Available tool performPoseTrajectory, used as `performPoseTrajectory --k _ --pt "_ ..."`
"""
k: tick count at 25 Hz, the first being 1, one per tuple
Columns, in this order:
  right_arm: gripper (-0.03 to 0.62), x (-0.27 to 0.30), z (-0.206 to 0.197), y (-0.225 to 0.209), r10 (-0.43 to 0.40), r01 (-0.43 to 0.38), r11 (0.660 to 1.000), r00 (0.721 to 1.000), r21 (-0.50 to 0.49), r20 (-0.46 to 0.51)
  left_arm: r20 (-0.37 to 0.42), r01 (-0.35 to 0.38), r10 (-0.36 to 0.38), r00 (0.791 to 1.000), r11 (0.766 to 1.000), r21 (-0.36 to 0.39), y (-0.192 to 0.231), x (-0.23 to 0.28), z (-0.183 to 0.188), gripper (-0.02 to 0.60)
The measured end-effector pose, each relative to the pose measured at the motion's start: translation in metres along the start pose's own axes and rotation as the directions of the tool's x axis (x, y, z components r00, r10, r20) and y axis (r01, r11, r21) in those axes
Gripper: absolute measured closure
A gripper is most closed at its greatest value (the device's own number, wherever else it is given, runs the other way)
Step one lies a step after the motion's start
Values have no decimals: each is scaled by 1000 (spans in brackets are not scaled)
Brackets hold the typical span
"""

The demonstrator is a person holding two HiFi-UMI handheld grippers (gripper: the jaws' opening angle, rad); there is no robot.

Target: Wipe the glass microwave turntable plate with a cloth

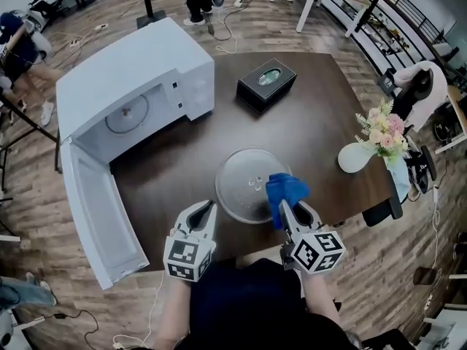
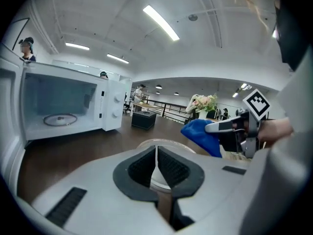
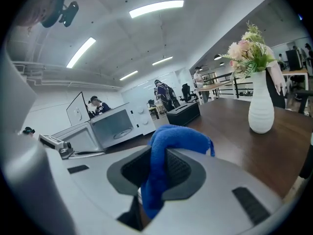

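The round glass turntable plate (image 1: 244, 177) lies flat on the dark table, near its front edge. A blue cloth (image 1: 286, 188) is bunched over the plate's right rim, and my right gripper (image 1: 283, 207) is shut on it. In the right gripper view the cloth (image 3: 178, 136) hangs out from between the jaws of the right gripper (image 3: 159, 155). My left gripper (image 1: 210, 207) is shut with its tips at the plate's front left rim. In the left gripper view its jaws (image 2: 156, 150) meet just before the plate (image 2: 168, 143), and the cloth (image 2: 200, 133) is at the right.
A white microwave (image 1: 139, 71) stands at the back left, its door (image 1: 95, 217) swung open toward me. A black box (image 1: 266, 84) sits behind the plate. A white vase (image 1: 356, 157) with flowers stands at the table's right edge. People and desks are further off.
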State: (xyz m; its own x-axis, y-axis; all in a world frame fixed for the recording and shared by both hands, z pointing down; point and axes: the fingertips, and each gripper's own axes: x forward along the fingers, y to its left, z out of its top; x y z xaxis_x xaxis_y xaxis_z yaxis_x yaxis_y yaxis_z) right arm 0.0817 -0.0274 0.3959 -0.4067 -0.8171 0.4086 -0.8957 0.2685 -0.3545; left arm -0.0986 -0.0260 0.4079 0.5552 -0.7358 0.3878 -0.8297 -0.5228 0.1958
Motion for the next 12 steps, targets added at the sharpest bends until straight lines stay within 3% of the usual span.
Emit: performPoseTrajectory --k 4,12 --pt "539 18 -1 -1 0 0 1000 1000 9 -30 -25 38 -42 999 989 -145 9 12 -8 568" --pt "539 38 -12 -9 38 -39 999 991 -7 -125 -148 6 -28 989 989 -148 5 28 -34 568"
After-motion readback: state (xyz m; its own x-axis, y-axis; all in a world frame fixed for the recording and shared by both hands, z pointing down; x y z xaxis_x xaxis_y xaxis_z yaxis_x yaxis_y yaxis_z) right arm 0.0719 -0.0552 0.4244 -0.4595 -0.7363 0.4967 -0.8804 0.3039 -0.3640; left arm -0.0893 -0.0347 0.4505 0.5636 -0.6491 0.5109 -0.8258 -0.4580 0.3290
